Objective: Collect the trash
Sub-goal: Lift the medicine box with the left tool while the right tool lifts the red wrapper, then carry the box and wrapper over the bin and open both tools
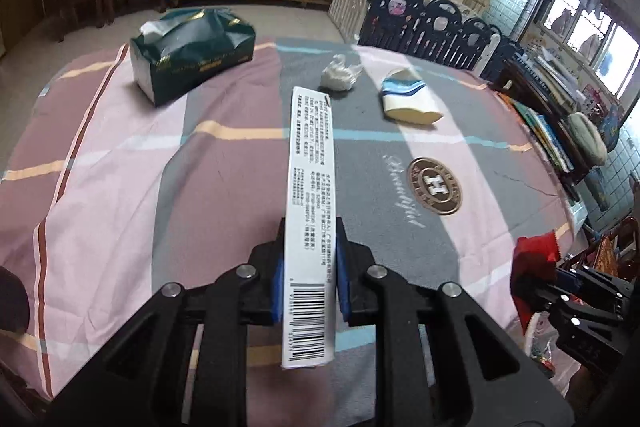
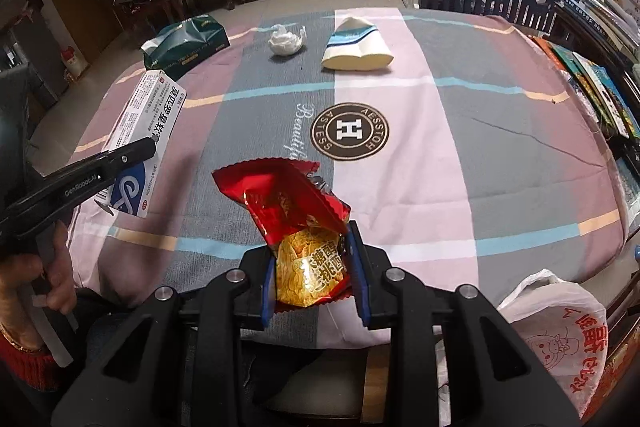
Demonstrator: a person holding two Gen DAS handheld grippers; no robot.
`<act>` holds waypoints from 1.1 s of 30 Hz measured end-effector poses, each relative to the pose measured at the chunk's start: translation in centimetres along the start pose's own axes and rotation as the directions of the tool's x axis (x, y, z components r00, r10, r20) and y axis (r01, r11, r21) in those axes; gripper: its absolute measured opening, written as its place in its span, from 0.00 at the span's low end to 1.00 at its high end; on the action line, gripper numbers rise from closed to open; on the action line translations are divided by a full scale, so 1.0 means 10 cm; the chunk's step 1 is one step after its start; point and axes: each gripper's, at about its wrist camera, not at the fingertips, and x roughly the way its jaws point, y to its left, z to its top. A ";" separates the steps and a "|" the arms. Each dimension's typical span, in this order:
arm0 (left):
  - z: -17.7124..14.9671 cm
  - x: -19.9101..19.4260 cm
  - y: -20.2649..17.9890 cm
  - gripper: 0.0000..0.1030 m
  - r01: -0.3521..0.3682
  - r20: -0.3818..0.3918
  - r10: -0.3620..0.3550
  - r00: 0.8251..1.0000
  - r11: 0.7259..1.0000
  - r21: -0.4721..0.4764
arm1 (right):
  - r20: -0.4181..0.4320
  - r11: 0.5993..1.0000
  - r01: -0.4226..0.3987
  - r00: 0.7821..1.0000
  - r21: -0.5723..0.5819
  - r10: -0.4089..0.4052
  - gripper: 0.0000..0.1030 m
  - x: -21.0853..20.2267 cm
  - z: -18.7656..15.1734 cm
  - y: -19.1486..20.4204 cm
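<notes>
The white plastic bag sits lower right of frame, nearest the right tool clamped on the snack wrapper; the left tool is clamped on the medicine box.

A table covered by a cloth in pink, grey and mauve blocks with thin blue and cream stripes carries everything. A round brown emblem with a white H is printed near the middle of the cloth, cursive lettering beside it. At the far left lies a dark green tissue pack, its top crumpled. Far centre sits a crumpled white wad, and just right of it a white, blue-banded packet lies on its side.
</notes>
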 end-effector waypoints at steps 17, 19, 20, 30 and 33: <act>-0.52 -1.12 -1.97 0.20 0.167 0.066 -0.193 0.979 0.943 0.289 | 0.106 0.977 0.156 0.979 0.148 -0.173 0.31 -1.51 -0.69 -1.50; -0.65 -1.14 -2.20 0.20 0.224 0.024 -0.241 0.970 0.930 0.291 | 0.116 0.978 0.167 0.976 0.123 -0.182 0.31 -1.67 -0.82 -1.57; -0.72 -1.12 -2.33 0.20 0.257 -0.006 -0.267 0.964 0.921 0.292 | 0.121 0.978 0.176 0.974 0.109 -0.189 0.31 -1.73 -0.88 -1.59; -1.51 -0.59 -3.36 0.20 0.431 -0.317 -0.319 0.893 0.811 0.396 | 0.111 0.976 0.178 0.975 0.127 -0.192 0.31 -1.98 -1.41 -1.96; -1.62 -0.48 -3.43 0.21 0.425 -0.347 -0.291 0.892 0.803 0.417 | 0.101 0.975 0.158 0.980 0.154 -0.174 0.31 -1.93 -1.43 -2.02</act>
